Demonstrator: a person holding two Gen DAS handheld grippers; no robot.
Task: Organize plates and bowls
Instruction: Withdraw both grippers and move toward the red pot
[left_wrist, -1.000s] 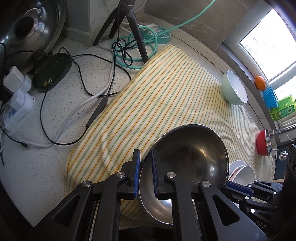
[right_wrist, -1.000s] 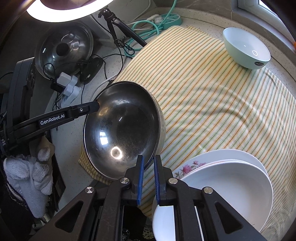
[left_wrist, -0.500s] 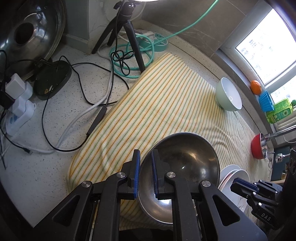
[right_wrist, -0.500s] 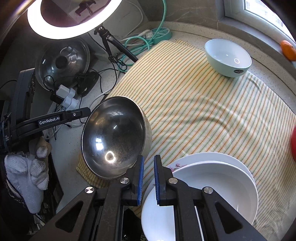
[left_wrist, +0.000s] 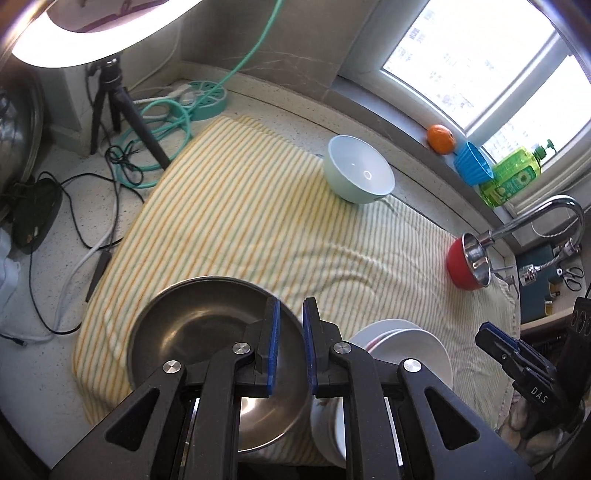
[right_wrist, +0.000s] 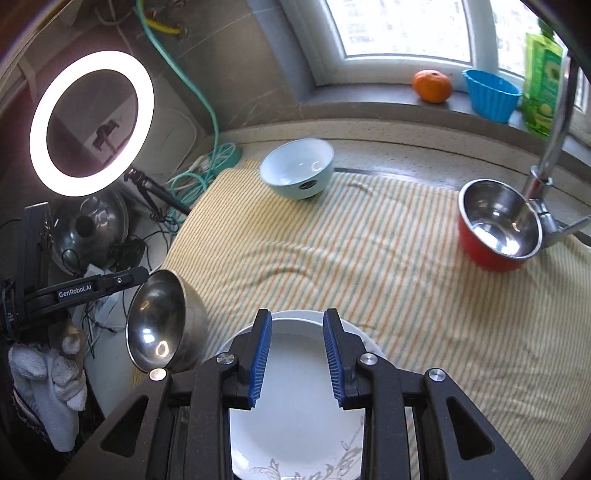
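My left gripper (left_wrist: 290, 343) is shut on the rim of a steel bowl (left_wrist: 207, 332), which hangs tilted over the near left corner of the striped cloth (left_wrist: 240, 206). The right wrist view shows that steel bowl (right_wrist: 162, 325) on its side, held by the left gripper (right_wrist: 146, 275). My right gripper (right_wrist: 297, 354) hovers above a stack of white plates (right_wrist: 295, 413); its jaws are opening and nothing is pressed between them. A mint bowl (right_wrist: 299, 173) and a red bowl with steel lining (right_wrist: 498, 236) stand farther back on the cloth.
A ring light (right_wrist: 90, 123) on a tripod (left_wrist: 122, 107), a pot lid (right_wrist: 88, 229) and tangled cables (left_wrist: 74, 206) crowd the left counter. A faucet (right_wrist: 554, 129) arches at the right. An orange (right_wrist: 432, 85), blue cup (right_wrist: 489, 94) and green bottle (right_wrist: 543, 81) line the sill.
The right gripper came off the steel bowl's rim, swung right over the white plates and parted its jaws. The left gripper kept hold of the bowl and rose.
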